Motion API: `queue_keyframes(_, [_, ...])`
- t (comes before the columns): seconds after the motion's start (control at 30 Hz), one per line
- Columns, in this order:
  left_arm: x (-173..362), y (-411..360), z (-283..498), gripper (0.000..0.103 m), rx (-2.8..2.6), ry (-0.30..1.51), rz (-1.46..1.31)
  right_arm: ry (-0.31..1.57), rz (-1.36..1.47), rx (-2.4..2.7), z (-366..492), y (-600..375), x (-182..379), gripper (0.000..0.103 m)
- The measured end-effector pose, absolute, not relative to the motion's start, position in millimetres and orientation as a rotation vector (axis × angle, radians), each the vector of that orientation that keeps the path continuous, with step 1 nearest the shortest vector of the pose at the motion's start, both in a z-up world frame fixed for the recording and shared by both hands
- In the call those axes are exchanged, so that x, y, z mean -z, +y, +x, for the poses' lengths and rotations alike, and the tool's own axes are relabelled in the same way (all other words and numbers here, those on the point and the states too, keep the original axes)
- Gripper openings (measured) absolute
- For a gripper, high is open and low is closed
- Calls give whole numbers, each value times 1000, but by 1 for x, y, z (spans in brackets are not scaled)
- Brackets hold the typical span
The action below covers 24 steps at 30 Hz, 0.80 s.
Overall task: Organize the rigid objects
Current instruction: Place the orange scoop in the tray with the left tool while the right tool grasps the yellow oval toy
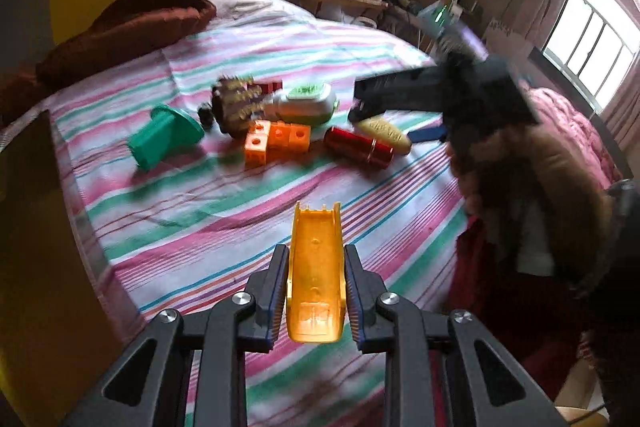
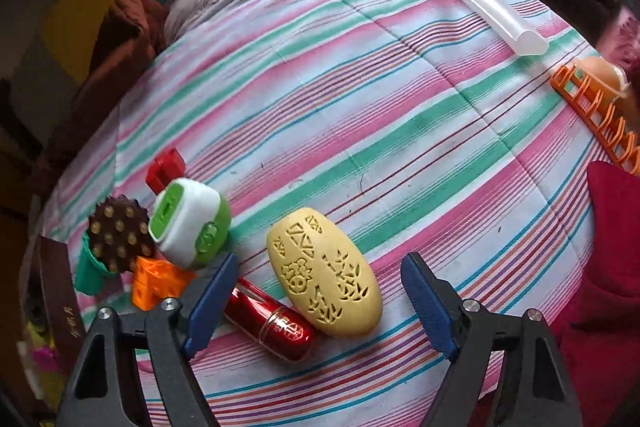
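Note:
My left gripper (image 1: 316, 255) is shut on a yellow plastic trough-shaped piece (image 1: 316, 267), held above the striped bedspread (image 1: 208, 211). A pile of toys lies further off: a green cup-like piece (image 1: 164, 137), orange cube blocks (image 1: 276, 141), a brown studded piece (image 1: 236, 103), a green-and-white box (image 1: 304, 103), a red cylinder (image 1: 358, 147) and a yellow carved oval (image 1: 386, 133). My right gripper (image 2: 320, 287) is open, its jaws on either side of the yellow oval (image 2: 324, 275) and the red cylinder (image 2: 272, 323). It also shows, blurred, in the left wrist view (image 1: 368, 99).
In the right wrist view a clear tube (image 2: 496, 13) and an orange rack (image 2: 596, 115) lie far right on the bed. A red block (image 2: 166, 169) sits behind the green-and-white box (image 2: 188, 223). A brown box (image 2: 60, 299) stands at left. A brown blanket (image 1: 128, 23) lies by the pillows.

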<state>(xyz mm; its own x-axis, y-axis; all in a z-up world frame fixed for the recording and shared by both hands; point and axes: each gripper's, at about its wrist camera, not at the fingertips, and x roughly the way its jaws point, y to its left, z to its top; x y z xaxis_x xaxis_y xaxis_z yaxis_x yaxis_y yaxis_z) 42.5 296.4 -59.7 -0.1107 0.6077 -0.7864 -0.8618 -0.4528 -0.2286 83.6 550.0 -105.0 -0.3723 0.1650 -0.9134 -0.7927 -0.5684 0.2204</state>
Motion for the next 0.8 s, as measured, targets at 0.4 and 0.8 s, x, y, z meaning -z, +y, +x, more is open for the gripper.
queue_keyframes(0.4, [23,222,14,26,-1947,191,-1030,573,-1363,-1928,68,533,116,52])
queue_keyframes(0.8, [41,82,-51,26,-2329,4,-1205,464,-1383,-1938,71,523,119,50])
